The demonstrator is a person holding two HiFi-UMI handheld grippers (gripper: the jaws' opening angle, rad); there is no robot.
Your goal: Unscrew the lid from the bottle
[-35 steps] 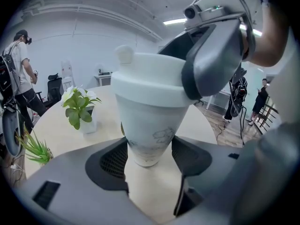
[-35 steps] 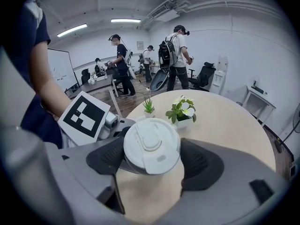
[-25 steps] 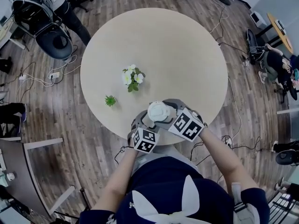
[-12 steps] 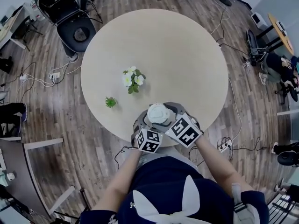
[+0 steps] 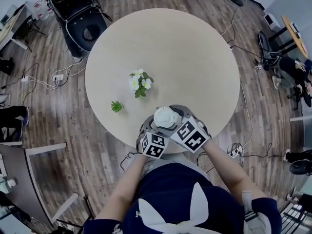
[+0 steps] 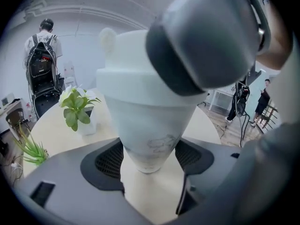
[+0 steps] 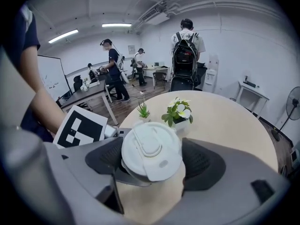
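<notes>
A white bottle [image 6: 147,121] with a white lid [image 7: 151,150] stands upright near the front edge of the round table [image 5: 195,57]. From above, the lid [image 5: 165,117] shows between both grippers. My left gripper [image 6: 149,161] reaches around the bottle's narrow lower body. Its pads sit close on either side without clearly pressing, after the jaws have widened. My right gripper [image 7: 152,161] comes from above, shut on the lid with a pad against each side. One of its fingers [image 6: 206,36] covers the lid's right side in the left gripper view.
A small pot of white flowers [image 5: 140,83] and a little green plant [image 5: 116,106] stand on the table beyond the bottle. An office chair [image 5: 87,30] is at the table's far left edge. A person with a backpack [image 7: 186,41] stands behind the table, and others further off.
Both grippers and the bottle have hardly moved. At the far left of the table the person has left the head view and the office chair has rolled closer.
</notes>
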